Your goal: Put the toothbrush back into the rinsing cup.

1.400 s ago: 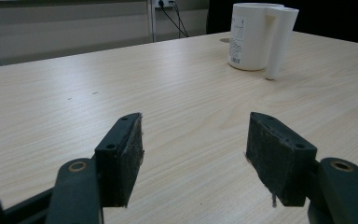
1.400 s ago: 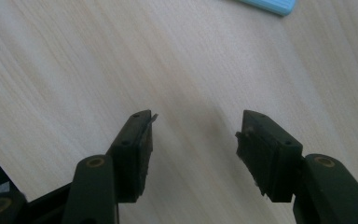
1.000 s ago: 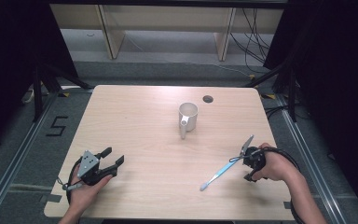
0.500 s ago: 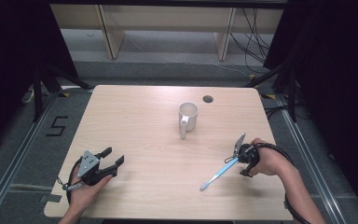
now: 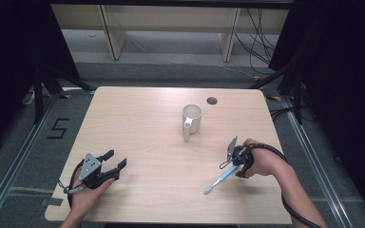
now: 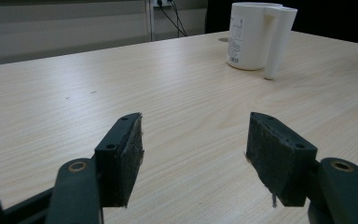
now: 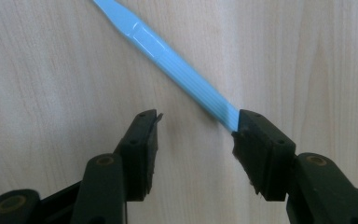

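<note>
Right gripper view: right claw (image 7: 193,133), jaws apart and closing, should centre on the blue toothbrush (image 7: 168,56) before pinching; left claw (image 6: 196,154) gapes wide.

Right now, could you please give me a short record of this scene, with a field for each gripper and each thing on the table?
surface: light wooden table
left gripper: jaws open, nothing between them, low over the table's near left part
right gripper: jaws have just been closing, pointed down at the toothbrush, not yet gripping it
toothbrush: light blue, lying flat, handle passing under the right gripper's jaw
mug: white, upright, handle toward the person
table hole: dark round spot behind the mug
</note>
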{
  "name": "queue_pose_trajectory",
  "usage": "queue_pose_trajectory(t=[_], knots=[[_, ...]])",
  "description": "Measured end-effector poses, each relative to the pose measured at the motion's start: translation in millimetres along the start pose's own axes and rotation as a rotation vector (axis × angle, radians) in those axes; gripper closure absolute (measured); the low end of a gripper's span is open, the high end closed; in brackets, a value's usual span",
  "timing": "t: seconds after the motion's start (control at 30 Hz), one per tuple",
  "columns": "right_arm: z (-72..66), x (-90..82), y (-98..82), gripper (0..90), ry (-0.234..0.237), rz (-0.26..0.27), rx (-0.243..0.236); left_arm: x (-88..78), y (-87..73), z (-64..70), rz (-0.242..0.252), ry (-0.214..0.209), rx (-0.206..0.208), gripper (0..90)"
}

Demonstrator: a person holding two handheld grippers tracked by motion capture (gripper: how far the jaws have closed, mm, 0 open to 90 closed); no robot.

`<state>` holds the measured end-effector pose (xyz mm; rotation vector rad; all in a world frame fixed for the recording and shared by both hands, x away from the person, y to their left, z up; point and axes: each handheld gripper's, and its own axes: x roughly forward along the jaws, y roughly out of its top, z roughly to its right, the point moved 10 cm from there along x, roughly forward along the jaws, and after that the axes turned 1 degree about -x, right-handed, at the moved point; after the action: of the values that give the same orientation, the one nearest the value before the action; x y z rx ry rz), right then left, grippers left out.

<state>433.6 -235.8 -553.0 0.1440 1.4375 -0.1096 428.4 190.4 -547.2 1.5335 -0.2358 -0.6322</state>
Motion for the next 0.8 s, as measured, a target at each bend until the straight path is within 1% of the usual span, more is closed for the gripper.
queue_pose_trajectory(t=[0.03, 0.07, 0.1, 0.13, 0.17, 0.2, 0.23, 0.33, 0.37, 0.4, 0.43, 0.47, 0.57, 0.6, 0.63, 0.67, 0.73, 0.77, 0.8], knots=[[-0.2, 0.3, 1.9, 49.6, 0.004, 0.001, -0.016, 0.0, 0.0, 0.0, -0.001, 0.000, 0.000, 35.3], [-1.4, 0.8, 3.1, 49.7, 0.008, -0.002, -0.001, 0.0, -0.1, 0.0, -0.001, 0.000, -0.001, 35.3], [-0.9, 2.0, 6.0, 49.9, 0.007, 0.001, -0.020, 0.2, 0.1, 0.1, 0.001, -0.001, -0.001, 35.3], [-3.9, 1.1, 6.9, 50.0, 0.018, -0.007, 0.005, 0.0, 0.0, 0.1, 0.000, 0.000, 0.000, 35.3], [-3.5, 1.7, 8.2, 50.1, 0.017, -0.003, -0.008, 0.0, 0.0, 0.1, 0.000, 0.000, 0.000, 35.3], [-3.5, 1.7, 8.2, 50.1, 0.017, -0.003, -0.008, 0.3, 0.2, 0.2, 0.004, -0.002, -0.002, 35.3], [-3.4, 2.7, 9.9, 50.2, 0.019, 0.001, -0.023, -0.1, 0.0, 0.0, 0.000, -0.001, -0.002, 35.3], [-5.5, 5.9, 10.6, 50.6, 0.030, -0.013, -0.021, 0.0, 0.0, 0.1, 0.001, -0.001, 0.000, 35.3], [-4.5, 8.0, 12.2, 50.6, 0.028, 0.001, -0.042, 0.0, 0.0, 0.2, 0.000, -0.002, 0.001, 35.3], [-3.2, 9.3, 12.0, 50.7, 0.027, -0.008, -0.072, 0.0, -0.1, 0.2, -0.001, -0.002, 0.002, 35.3], [-6.0, 9.7, 11.7, 50.8, 0.037, -0.018, -0.037, 0.1, -0.1, 0.1, -0.001, -0.002, -0.001, 35.3], [-4.2, 9.9, 12.9, 50.8, 0.031, -0.014, -0.060, 0.1, -0.1, 0.1, -0.001, -0.001, -0.003, 35.3], [-5.8, 9.4, 14.2, 50.9, 0.041, -0.019, -0.050, 0.1, -0.1, 0.1, -0.002, -0.001, -0.001, 35.3], [-4.5, 9.8, 15.4, 50.9, 0.027, -0.011, -0.057, 0.1, -0.1, 0.2, -0.001, -0.001, 0.000, 35.3], [-5.2, 10.2, 17.7, 51.0, 0.035, -0.009, -0.060, 0.0, 0.0, 0.2, 0.000, -0.002, -0.001, 35.3], [-3.7, 11.1, 17.9, 51.0, 0.033, -0.012, -0.083, 0.0, 0.0, 0.2, 0.000, -0.002, -0.001, 35.2], [-3.8, 11.0, 18.9, 51.1, 0.031, -0.017, -0.090, 0.1, 0.1, 0.0, 0.002, -0.003, -0.005, 35.2], [-6.8, 11.2, 19.2, 51.1, 0.040, -0.017, -0.055, -0.1, 0.0, -0.1, 0.001, -0.002, -0.006, 35.2], [-7.3, 11.9, 20.0, 51.3, 0.048, -0.016, -0.060, -0.1, 0.0, -0.3, 0.001, -0.003, -0.006, 35.1]])
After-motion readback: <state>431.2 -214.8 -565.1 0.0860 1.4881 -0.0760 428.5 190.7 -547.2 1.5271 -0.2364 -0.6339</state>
